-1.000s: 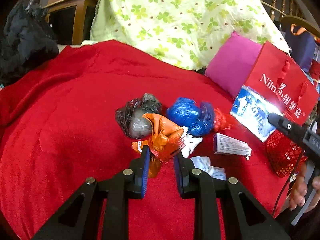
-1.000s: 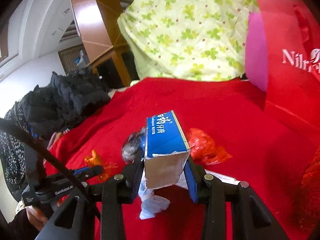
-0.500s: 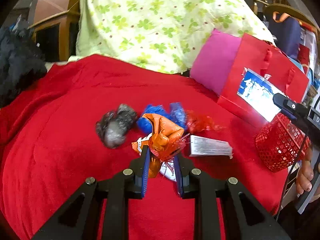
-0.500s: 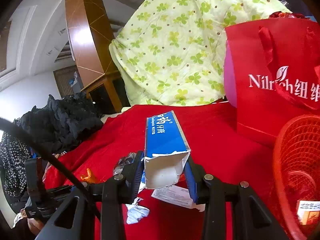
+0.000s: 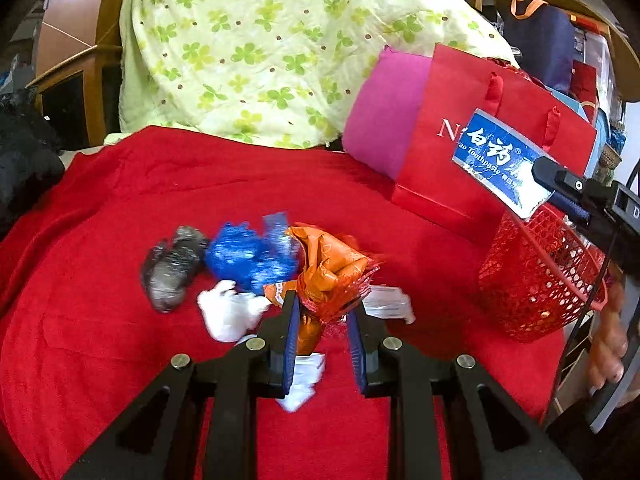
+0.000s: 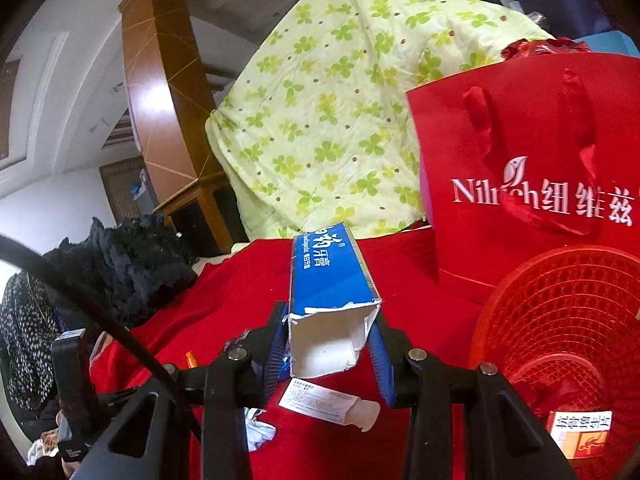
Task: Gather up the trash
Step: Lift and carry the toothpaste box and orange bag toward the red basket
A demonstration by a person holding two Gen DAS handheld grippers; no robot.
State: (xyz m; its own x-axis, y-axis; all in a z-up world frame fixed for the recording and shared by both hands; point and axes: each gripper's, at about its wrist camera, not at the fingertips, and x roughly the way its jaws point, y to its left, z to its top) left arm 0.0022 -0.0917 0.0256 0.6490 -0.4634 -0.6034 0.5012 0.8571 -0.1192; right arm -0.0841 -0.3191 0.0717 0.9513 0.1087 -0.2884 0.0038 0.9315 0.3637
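My left gripper [image 5: 323, 336] is shut on a crumpled orange wrapper [image 5: 328, 272], lifted above the red blanket [image 5: 100, 300]. Behind it lie a blue plastic wad [image 5: 250, 256], a grey-black plastic wad [image 5: 172, 268], white tissue [image 5: 226, 312] and a white tube [image 5: 390, 302]. My right gripper [image 6: 330, 344] is shut on an open blue toothpaste box [image 6: 330, 280], which also shows in the left wrist view as the blue box [image 5: 496, 164] held just above the red mesh basket [image 5: 536, 280]. The basket [image 6: 560, 320] sits low at the right, with a small packet [image 6: 580, 434] inside.
A red paper bag [image 5: 480, 152] and a pink cushion [image 5: 384, 108] stand behind the basket, a green clover-print quilt [image 5: 260, 40] at the back. Black clothing [image 6: 120, 264] lies at the left. A person's hand [image 5: 608, 344] shows below the basket at the blanket's right edge.
Both grippers have shifted right with their loads. The toothpaste box has come from over the trash pile to just above the red basket. The orange wrapper has risen off the blanket.
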